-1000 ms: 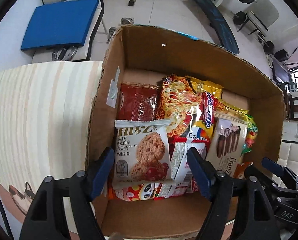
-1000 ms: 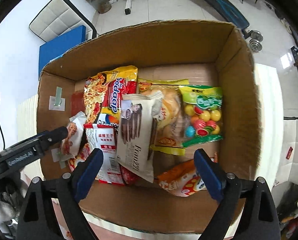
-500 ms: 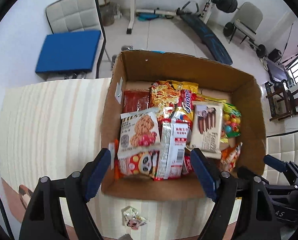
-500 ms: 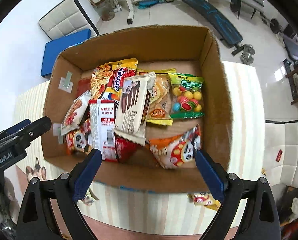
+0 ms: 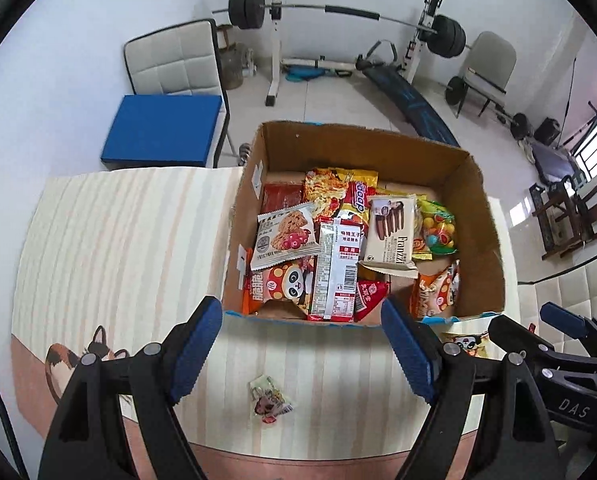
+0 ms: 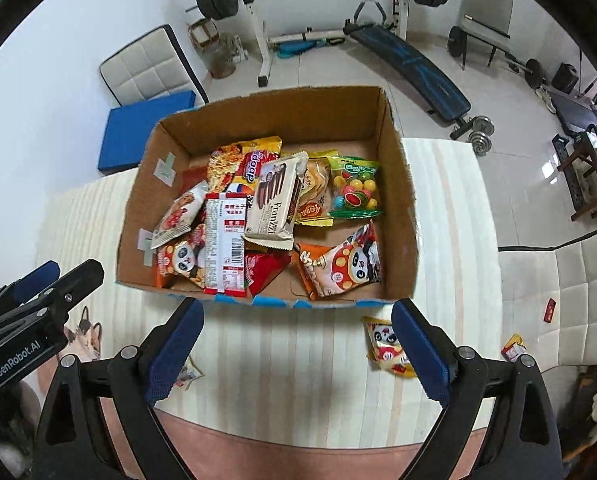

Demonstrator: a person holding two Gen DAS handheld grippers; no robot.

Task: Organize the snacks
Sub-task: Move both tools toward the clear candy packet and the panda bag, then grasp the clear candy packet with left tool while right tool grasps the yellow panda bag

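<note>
Pointing steeply down at the striped cream counter (image 5: 122, 248), the left gripper (image 5: 300, 346) is seen with its blue-padded jaws held wide and nothing between them. The right gripper (image 6: 296, 346) is likewise spread wide and empty. Both are poised above the near edge of the open brown cardboard box (image 6: 398, 200), which is set on the counter and is filled with snack packets. Inside it, a white oat-cookie packet (image 5: 284, 236) is laid over an orange panda packet (image 5: 282, 286); a red-and-white barcode packet (image 5: 338, 268) is placed beside them, and a cream chocolate-wafer packet (image 5: 390, 232) is propped next to a green-topped bag of coloured candy balls (image 6: 352, 188). A second orange panda packet (image 6: 340, 266) is lying in the box's near right corner. Outside the box, a small crumpled wrapper (image 5: 270, 398) is left on the counter below the left gripper, and a small yellow-and-red panda packet (image 6: 384, 346) is lying just beside the right gripper's right finger.
</note>
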